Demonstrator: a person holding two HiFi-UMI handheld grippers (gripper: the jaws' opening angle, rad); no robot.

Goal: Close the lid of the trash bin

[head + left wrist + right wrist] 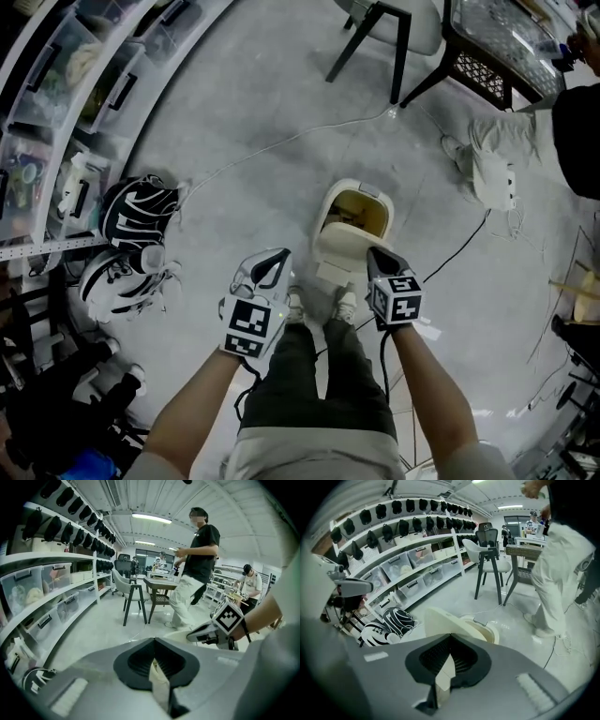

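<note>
Judging by its thin moulded look, the trash bin (377, 201) is probably light, stiff plastic with a smooth, rather slippery skin, so a hard shove might slide the whole bin across the concrete floor (244, 103). The lid (339, 246) likely swings on a hinge at its 6 o'clock side, nearest the person's shoes (323, 305). It needs no grasp: a push on its raised free edge, toward 12 o'clock and down, should be enough. The bin is cream-coloured with rounded corners and stands on the floor at 12 o'clock from the person's feet, its mouth open and showing a yellowish inside. The lid stands up over the near rim; in the right gripper view it rises as a pale tilted panel (440, 620) just beyond the jaws. The right gripper (375, 253) is at the lid's 3 o'clock edge, its jaws pressed together on nothing. The left gripper (278, 255), at 9 o'clock of the lid and apart from it, also has its jaws together and empty.
</note>
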